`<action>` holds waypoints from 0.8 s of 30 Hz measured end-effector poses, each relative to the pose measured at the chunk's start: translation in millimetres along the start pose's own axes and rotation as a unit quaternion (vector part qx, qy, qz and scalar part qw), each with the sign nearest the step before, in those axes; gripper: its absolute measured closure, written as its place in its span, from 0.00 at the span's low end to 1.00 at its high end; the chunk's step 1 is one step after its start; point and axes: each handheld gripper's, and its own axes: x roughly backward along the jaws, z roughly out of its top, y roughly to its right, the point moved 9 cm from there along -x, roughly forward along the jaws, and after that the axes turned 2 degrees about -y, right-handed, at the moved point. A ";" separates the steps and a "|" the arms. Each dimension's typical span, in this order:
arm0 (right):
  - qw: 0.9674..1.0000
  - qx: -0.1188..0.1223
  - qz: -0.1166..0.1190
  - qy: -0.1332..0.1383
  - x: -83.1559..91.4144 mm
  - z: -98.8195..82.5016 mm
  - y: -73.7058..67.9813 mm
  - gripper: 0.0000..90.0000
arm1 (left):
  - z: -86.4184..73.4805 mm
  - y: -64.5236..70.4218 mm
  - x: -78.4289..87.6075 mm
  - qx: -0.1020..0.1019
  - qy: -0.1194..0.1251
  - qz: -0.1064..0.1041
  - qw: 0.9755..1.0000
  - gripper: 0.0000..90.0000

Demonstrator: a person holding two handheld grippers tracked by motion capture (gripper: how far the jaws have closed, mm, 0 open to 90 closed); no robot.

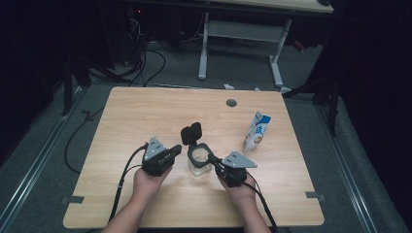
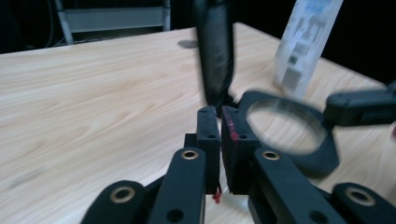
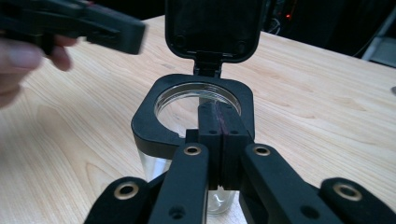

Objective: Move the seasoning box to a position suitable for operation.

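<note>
Standing clear jar (image 1: 199,165), black flip lid (image 1: 191,132) upright

Dim room, lit table, motion blur in gripper views.

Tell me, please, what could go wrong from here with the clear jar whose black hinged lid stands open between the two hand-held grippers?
1. The right hand-held gripper, jaws shut, sits at the black square rim of the clear glass jar; a push could tip or slide the jar.
2. The open black hinged lid stands upright and might drop shut if nudged.
3. The left hand-held gripper, almost shut, is close by the rim; a swing might knock the jar towards the blue-and-white carton.
</note>
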 end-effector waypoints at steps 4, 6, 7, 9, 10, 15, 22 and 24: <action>1.000 -0.002 -0.002 0.003 1.8 1.0 -2.5 0.95 | -22.9 -22.8 22.5 -0.005 -0.021 0.025 0.999 0.86; 1.000 -0.007 -0.007 0.009 5.5 2.4 1.1 0.94 | -36.0 -34.8 32.9 -0.002 -0.031 0.034 0.999 0.80; 1.000 -0.011 -0.009 0.012 7.8 2.5 3.6 0.94 | -42.4 -39.5 37.0 0.002 -0.036 0.034 0.999 0.77; 1.000 -0.020 -0.019 0.016 13.2 1.4 10.7 0.93 | -53.9 -47.7 44.1 0.004 -0.048 0.041 0.998 0.69; 0.999 -0.022 -0.025 0.016 15.9 0.2 15.1 0.93 | -58.2 -51.6 47.4 0.000 -0.052 0.048 0.998 0.66; 0.997 -0.045 -0.069 0.003 26.9 -12.8 41.6 0.88 | -69.1 -56.8 54.7 -0.012 -0.056 0.050 0.997 0.58; 0.987 -0.071 -0.131 -0.056 25.3 -47.8 70.0 0.80 | -75.1 -45.5 59.3 -0.033 -0.059 0.014 0.998 0.51; 0.984 -0.068 -0.148 -0.066 26.4 -52.6 73.2 0.78 | -77.9 -46.2 58.7 -0.041 -0.062 0.018 0.997 0.51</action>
